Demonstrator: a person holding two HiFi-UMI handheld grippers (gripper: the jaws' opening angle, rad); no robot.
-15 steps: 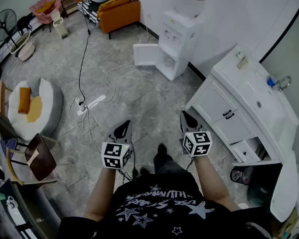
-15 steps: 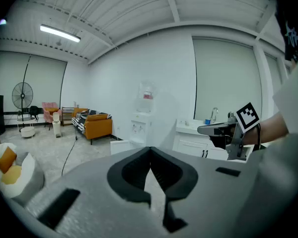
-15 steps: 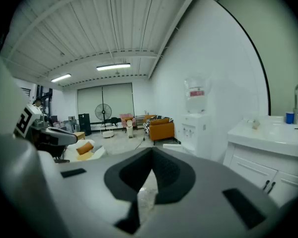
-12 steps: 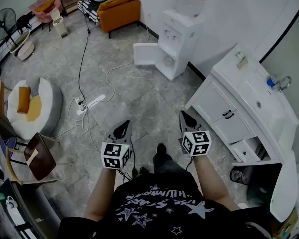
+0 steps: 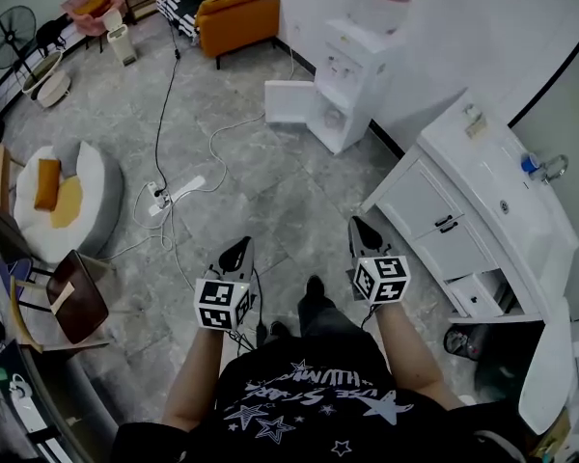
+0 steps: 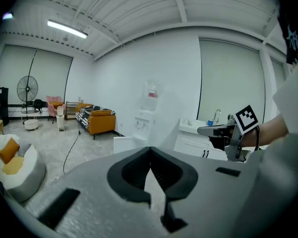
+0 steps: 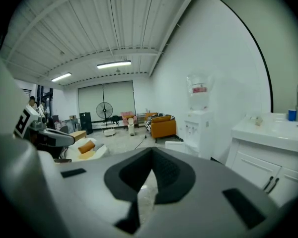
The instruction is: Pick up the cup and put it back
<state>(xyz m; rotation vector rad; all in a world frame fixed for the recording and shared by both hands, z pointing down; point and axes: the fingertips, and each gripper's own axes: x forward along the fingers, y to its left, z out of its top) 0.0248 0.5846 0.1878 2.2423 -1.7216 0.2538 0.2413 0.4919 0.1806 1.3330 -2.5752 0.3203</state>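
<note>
A small blue cup [image 5: 528, 163] stands on the white sink counter [image 5: 482, 157] beside the tap, far right of both grippers; it also shows in the right gripper view [image 7: 292, 114]. My left gripper [image 5: 240, 245] and right gripper [image 5: 356, 224] are held side by side above the grey floor, pointing forward and slightly down. Both are shut with nothing between the jaws, which meet tip to tip in the left gripper view [image 6: 150, 149] and in the right gripper view [image 7: 152, 150]. Each gripper sees the other: the right gripper [image 6: 222, 131] and the left gripper [image 7: 49, 137].
A water dispenser [image 5: 352, 61] with its lower door open stands ahead. The vanity cabinet [image 5: 434, 225] is at the right. A power strip and cables [image 5: 179, 193] lie on the floor; a bean bag [image 5: 72, 201], a chair [image 5: 77, 302] and an orange sofa [image 5: 234, 13] are at the left.
The head view has shifted slightly, so the room sits a little differently in frame. Both grippers hold their place and stay shut.
</note>
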